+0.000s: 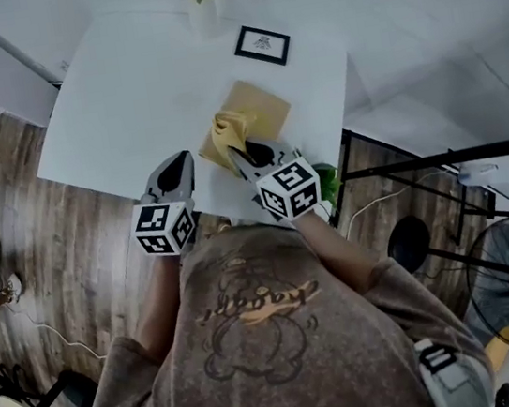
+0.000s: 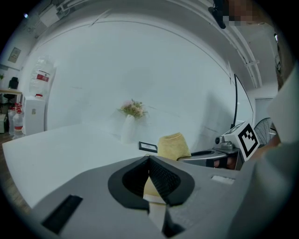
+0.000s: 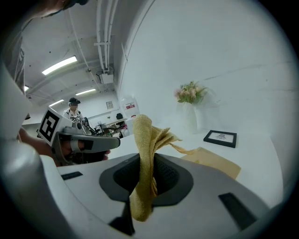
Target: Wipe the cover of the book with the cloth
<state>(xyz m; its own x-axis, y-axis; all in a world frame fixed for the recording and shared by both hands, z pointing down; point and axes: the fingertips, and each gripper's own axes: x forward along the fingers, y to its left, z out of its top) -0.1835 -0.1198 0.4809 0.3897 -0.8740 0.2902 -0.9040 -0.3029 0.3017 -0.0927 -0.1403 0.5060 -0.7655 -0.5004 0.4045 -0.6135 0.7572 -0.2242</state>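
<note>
Your right fingers [image 3: 166, 173] clamp bunched cloth [image 3: 142, 140]; your left gripper [image 2: 149, 161] closed, empty, beside it; book [image 1: 259, 107] flat on table [image 1: 126, 103], under cloth; press cloth flatter, sweep whole cover, steady book if it slides.

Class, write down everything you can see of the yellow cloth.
The yellow cloth looks like soft, nubbly terry. It is bunched into long folds and clamped between the jaws of the right gripper, standing upright above them with a short tail hanging below. A loose corner trails toward the tan book on the white table; whether it touches the cover cannot be told.
</note>
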